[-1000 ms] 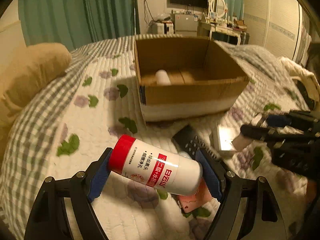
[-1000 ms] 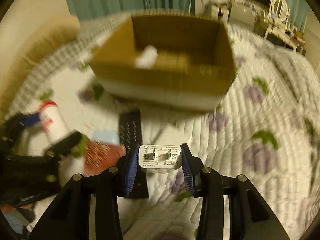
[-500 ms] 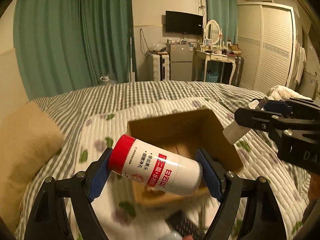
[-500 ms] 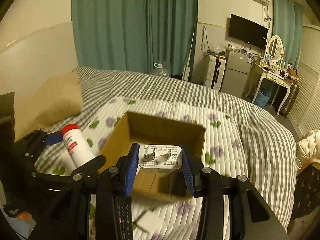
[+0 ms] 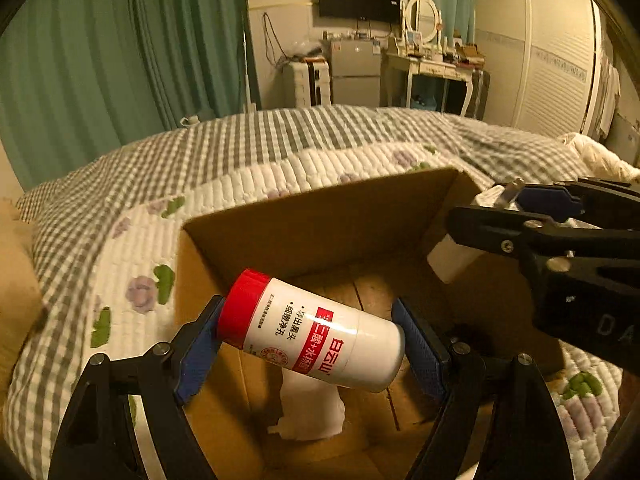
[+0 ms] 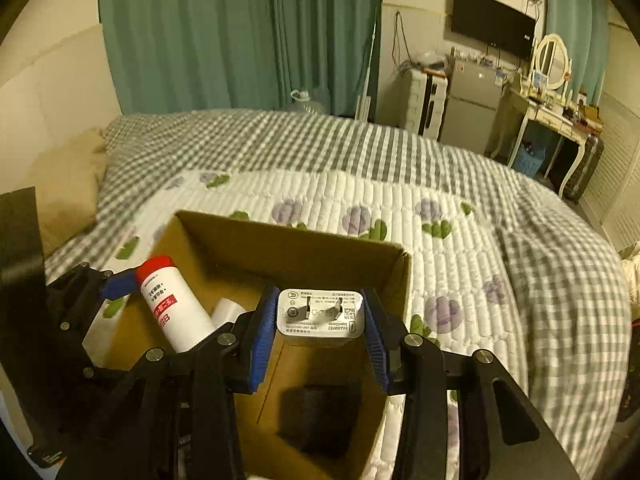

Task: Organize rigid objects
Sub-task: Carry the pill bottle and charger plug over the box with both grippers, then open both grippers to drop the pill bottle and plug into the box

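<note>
Now raised from the quilt to over the box (image 5: 320,216) — left gripper (image 5: 312,336) clamping bottle (image 5: 316,336), right gripper (image 6: 320,316) clamping charger (image 6: 320,312); ready to drop.

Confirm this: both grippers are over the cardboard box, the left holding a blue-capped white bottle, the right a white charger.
Wrong cap colour. The left wrist view shows the left gripper holding a red-capped white bottle; over the cardboard box, the right gripper does hold the white charger.
</note>
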Available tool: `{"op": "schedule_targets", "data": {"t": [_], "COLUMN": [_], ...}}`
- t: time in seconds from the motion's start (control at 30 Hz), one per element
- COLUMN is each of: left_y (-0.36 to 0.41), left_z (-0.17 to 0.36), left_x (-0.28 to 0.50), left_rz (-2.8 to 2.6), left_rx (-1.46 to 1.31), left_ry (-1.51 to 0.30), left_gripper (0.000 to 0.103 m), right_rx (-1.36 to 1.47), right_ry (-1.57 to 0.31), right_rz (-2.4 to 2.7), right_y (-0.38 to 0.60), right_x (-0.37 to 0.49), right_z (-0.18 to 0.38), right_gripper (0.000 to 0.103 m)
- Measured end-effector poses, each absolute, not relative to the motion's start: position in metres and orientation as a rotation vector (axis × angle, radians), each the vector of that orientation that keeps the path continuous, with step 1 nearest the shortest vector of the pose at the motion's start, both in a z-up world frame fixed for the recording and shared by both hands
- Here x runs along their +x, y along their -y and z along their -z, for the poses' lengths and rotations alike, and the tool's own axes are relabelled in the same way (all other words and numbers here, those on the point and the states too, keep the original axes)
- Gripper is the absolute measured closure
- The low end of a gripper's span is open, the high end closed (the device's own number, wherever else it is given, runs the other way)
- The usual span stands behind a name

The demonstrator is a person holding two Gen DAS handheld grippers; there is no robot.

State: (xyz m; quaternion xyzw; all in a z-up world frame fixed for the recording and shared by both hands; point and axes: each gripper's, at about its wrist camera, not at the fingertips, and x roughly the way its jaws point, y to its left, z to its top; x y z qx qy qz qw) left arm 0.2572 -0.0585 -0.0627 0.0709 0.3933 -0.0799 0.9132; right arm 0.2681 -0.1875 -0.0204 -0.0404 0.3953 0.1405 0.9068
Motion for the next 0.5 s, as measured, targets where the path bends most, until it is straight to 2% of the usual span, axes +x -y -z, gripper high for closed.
{"op": "schedule_targets", "data": {"t": [0.2,0.23,0.27,0.3,0.33,0.43,0.5], "left_y": [0.062,0.061,0.061,0.060,0.060,0.060,0.059], "left_z": [0.070,0.071,0.070,0.067,0.064,0.046,0.031], "left_x": [0.265,0.266,0.266,0.263,0.261,0.245,0.230], "left_rz": [0.197,0.197,0.196,0.189,0.183,0.184,0.177], "left_rx": [0.143,0.136,0.129,0.124,0.123,0.136,0.151], "left_ry": [-0.831,-0.839,-0.839,-0.830,-0.821,-0.786,-0.765], "left_gripper": [0.018,0.018,0.017,0.012,0.008,0.006,0.003], "right_rx": [-0.021,-0.006,0.006,0.016,0.024,0.016,0.001], "right_ry": [-0.795,-0.796,-0.795,-0.783,-0.765,-0.737,-0.706], "right_rz": [-0.309,-0.306,-0.302,-0.295,-0.289,-0.269,-0.245], "right_y": [0.198,0.201,0.204,0.207,0.211,0.215,0.219], "right_x": [0.282,0.283,0.284,0.282,0.278,0.266,0.252], "right_z": [0.033,0.032,0.030,0.026,0.020,0.001,-0.017], "right_gripper": [0.062,0.058,0.044,0.035,0.035,0.033,0.025]}}
